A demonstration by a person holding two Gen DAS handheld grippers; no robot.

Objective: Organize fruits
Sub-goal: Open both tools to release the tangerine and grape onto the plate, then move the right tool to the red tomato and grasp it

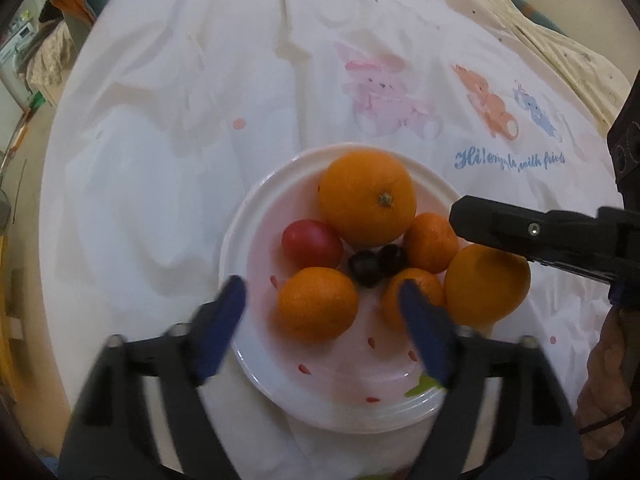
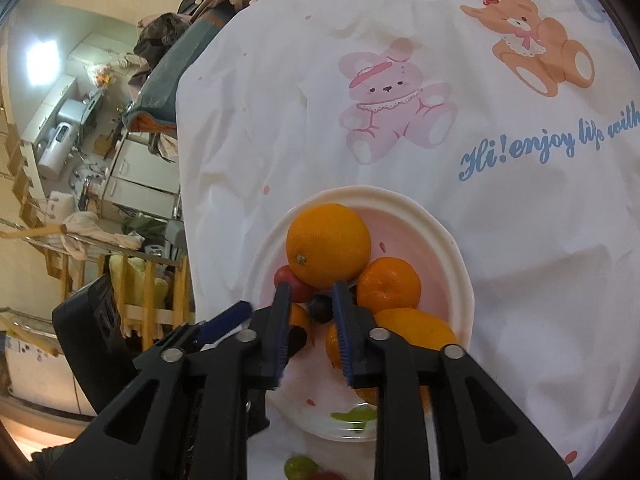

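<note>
White plate (image 1: 240,240), shallow, pink-tinted centre with small red marks, standing on a white cloth (image 1: 160,120) printed with a pink rabbit (image 2: 394,96), an orange bear (image 2: 536,46) and blue script; whether a bed or a desk lies under the cloth cannot be told. Contents of plate: one large orange (image 1: 368,196) at the far side, stem scar showing; one red tomato-like fruit (image 1: 312,243) touching its left flank; one small mandarin (image 1: 432,242) to its right; two dark round berries (image 1: 370,264) in the middle, touching each other; one mandarin (image 1: 318,303) at the near left; one mandarin (image 1: 414,298) at the near right, partly hidden by a blue pad; one larger orange fruit (image 1: 486,284) at the right rim. Left gripper (image 1: 320,328): blue-padded fingers spread wide above the near half of the plate, the near-left mandarin lying between them, pads clear of it. Right gripper (image 2: 310,320): reaching in from the right side, jaws parted narrowly, nothing pinched; a dark berry (image 2: 320,308) sits just beyond the gap between the tips, with the large orange (image 2: 328,246) behind. A green grape-like fruit (image 2: 298,466) lies on the cloth near the plate's front edge. A hand (image 1: 604,392) shows at the lower right of the left wrist view.
</note>
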